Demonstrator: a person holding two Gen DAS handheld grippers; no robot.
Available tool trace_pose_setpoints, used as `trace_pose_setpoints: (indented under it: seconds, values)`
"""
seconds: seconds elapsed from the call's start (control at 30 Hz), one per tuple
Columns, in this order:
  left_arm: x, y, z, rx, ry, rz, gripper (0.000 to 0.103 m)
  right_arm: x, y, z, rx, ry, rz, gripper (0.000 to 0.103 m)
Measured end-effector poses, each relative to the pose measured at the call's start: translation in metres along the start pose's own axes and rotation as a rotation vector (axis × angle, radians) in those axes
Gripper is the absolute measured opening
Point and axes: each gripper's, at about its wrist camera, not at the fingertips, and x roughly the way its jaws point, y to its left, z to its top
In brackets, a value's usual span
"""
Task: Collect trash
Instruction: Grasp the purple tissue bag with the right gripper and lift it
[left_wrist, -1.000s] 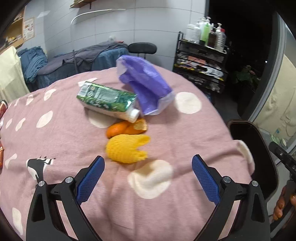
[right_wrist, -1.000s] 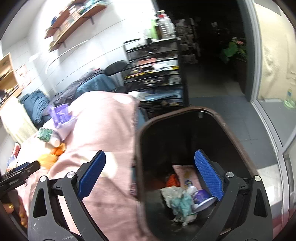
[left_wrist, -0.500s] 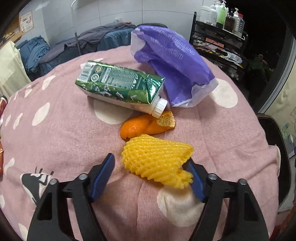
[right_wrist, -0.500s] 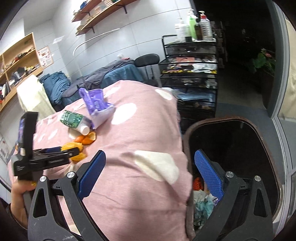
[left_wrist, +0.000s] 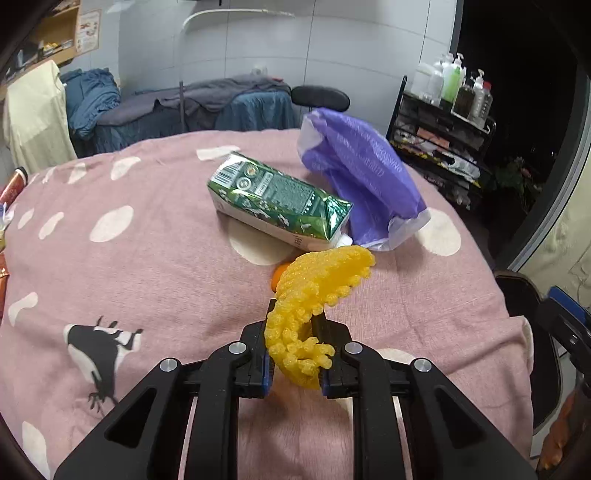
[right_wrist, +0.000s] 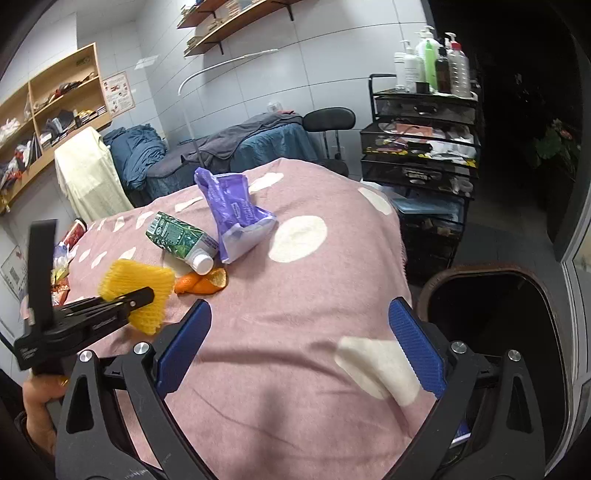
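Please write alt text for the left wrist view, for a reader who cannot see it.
The left gripper is closing on a yellow foam fruit net, pinched between its jaws above a pink spotted tablecloth. Beyond it lie a green drink carton on its side, a purple plastic bag and a bit of orange peel.

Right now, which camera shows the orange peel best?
The right wrist view: the peel lies in the open on the pink cloth, beside the carton's cap. In the left wrist view the yellow net hides nearly all of it; only a sliver peeks out.
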Motion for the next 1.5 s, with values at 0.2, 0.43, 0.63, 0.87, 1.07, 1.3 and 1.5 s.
trace_pose_setpoints:
  seconds: [0.2,0.43,0.63,0.87,1.07,1.3,1.5]
  values:
    - [-0.013,0.003,-0.006,-0.016,-0.020,-0.004,0.018,0.024,0.019,0.016,-0.054,0.028,0.024,0.095]
    - [-0.014,0.003,-0.010,-0.021,-0.027,-0.009,0.018,0.061,0.047,0.038,-0.135,0.073,0.008,0.095]
    - [-0.016,0.005,-0.012,-0.028,-0.035,-0.016,0.018,0.098,0.066,0.055,-0.223,0.124,-0.014,0.082]
    - [-0.019,0.005,-0.012,-0.026,-0.043,-0.021,0.018,0.142,0.079,0.062,-0.305,0.202,-0.054,0.057]
    - [-0.020,0.003,-0.013,-0.027,-0.043,-0.026,0.018,0.148,0.077,0.067,-0.315,0.192,-0.075,0.036]
    - [-0.023,0.002,-0.014,-0.023,-0.049,-0.030,0.018,0.127,0.061,0.069,-0.245,0.143,-0.060,0.020]
    - [-0.029,-0.003,-0.017,-0.014,-0.056,-0.035,0.018,0.092,0.047,0.066,-0.185,0.088,-0.042,0.019]
